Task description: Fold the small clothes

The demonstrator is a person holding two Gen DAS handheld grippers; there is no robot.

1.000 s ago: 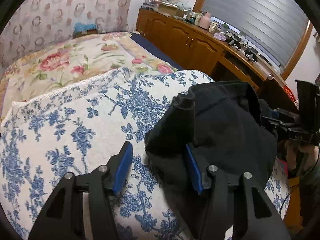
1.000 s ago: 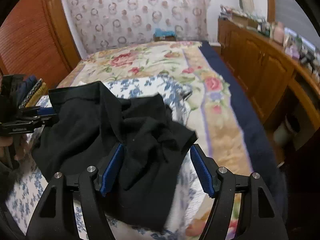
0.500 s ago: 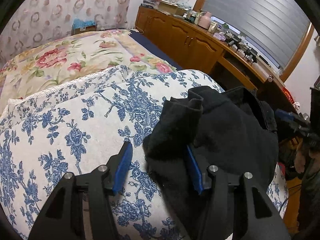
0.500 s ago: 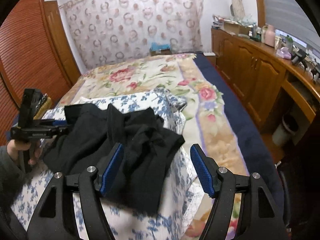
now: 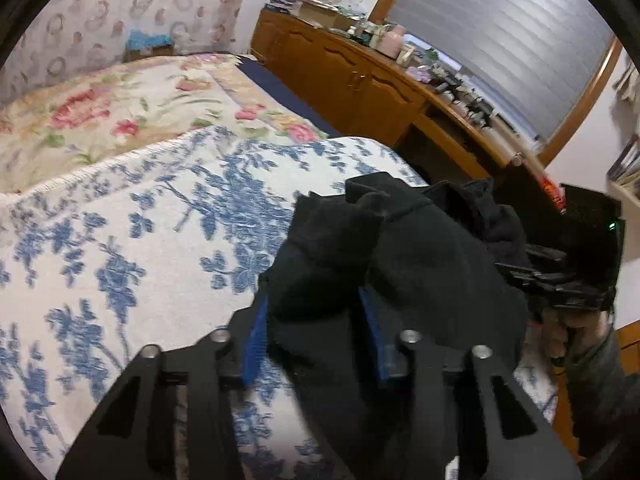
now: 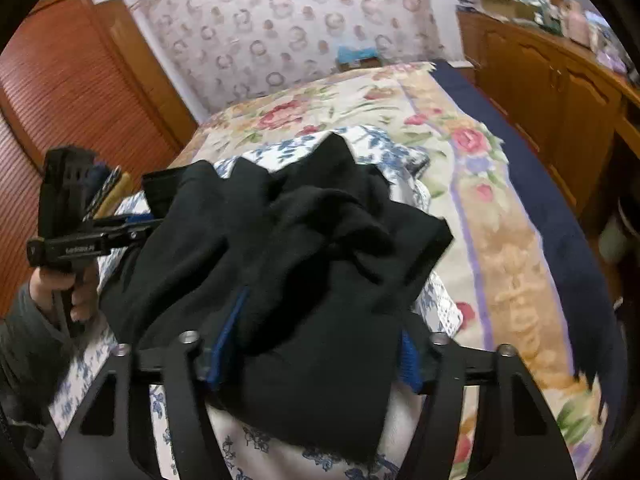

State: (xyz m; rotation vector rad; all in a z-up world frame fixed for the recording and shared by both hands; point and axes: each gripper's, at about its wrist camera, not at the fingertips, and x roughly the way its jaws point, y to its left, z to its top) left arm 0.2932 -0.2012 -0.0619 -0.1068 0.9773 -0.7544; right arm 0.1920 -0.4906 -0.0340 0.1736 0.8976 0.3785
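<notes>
- Since a second ago, your left gripper (image 5: 314, 334) has narrowed, its blue ribbed pads now pinching a fold of the soft, matte black knit garment (image 5: 420, 280).
- Your right gripper (image 6: 316, 344) sits half-closed around another bunch.
- Rumpled, it stretches between both grippers atop the nubby blue-floral white blanket (image 5: 120, 248).

Left gripper (image 5: 314, 334) fingers narrowed, right gripper (image 6: 312, 350) fingers wider
</notes>
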